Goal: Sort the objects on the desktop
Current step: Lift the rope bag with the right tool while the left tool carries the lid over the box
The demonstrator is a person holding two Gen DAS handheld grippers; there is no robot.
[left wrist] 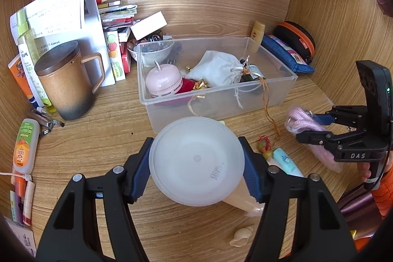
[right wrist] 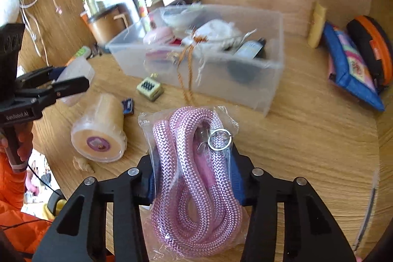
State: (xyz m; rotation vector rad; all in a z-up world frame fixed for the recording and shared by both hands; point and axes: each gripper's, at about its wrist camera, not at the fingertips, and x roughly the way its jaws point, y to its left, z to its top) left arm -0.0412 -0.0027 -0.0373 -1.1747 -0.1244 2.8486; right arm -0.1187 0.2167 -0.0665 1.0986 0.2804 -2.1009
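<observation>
My left gripper (left wrist: 196, 165) is shut on a round translucent white plastic container (left wrist: 196, 161), held above the desk just in front of the clear plastic bin (left wrist: 275, 90). The container also shows in the right wrist view (right wrist: 77, 73). My right gripper (right wrist: 194, 178) is shut on a bagged pink braided rope (right wrist: 194, 176) with a metal ring, held above the desk right of the bin's front. The rope also shows in the left wrist view (left wrist: 302, 122). The bin (right wrist: 245, 87) holds a pink round case (left wrist: 163, 82), a white cloth pouch (left wrist: 216, 68) and a dark bottle (left wrist: 253, 73).
On the desk lie a tan cylinder in wrap (right wrist: 100, 129), a small dice-like block (right wrist: 149, 87), a seashell (left wrist: 242, 235) and a green tube (left wrist: 287, 161). A brown lidded mug (left wrist: 66, 82), papers and books stand at the left. A blue pouch (right wrist: 351, 68) and an orange-rimmed case (right wrist: 371, 46) lie at the right.
</observation>
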